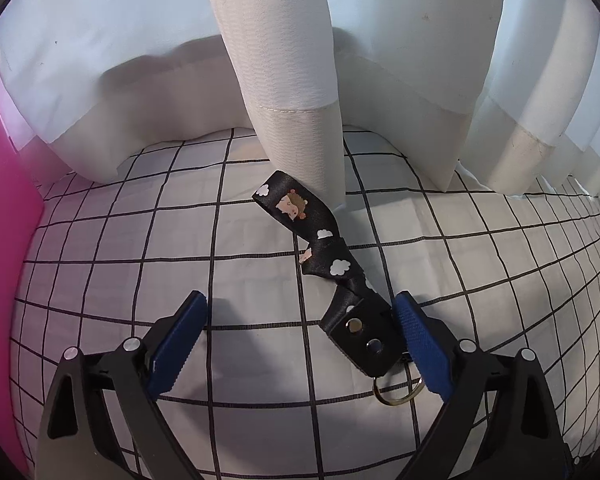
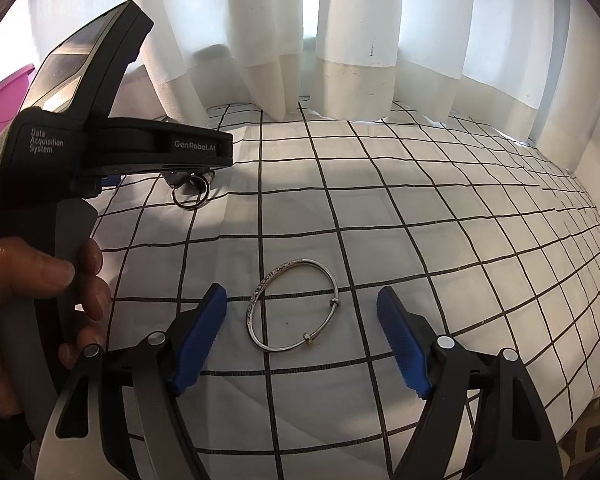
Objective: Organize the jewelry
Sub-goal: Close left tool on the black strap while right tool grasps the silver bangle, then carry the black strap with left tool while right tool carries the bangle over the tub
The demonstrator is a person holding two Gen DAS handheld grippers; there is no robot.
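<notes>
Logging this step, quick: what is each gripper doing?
Left gripper: open around the black cartoon-print strap keychain, not gripping.
Right gripper: open around the thin silver bangle, not gripping.

A white cloth [image 1: 260,216] with thin black lines covers the whole flat top, and the lines make lots of squares. It has soft folds and wrinkles in it. White curtains [image 2: 356,40] hang down at the back, and their bottom edges touch the cloth. Light shines through them. One curtain fold [image 1: 292,80] hangs close in the left view, with a sewn line across it. A bright pink thing [image 1: 0,208] stands at the left edge; what it is cannot be told.
</notes>
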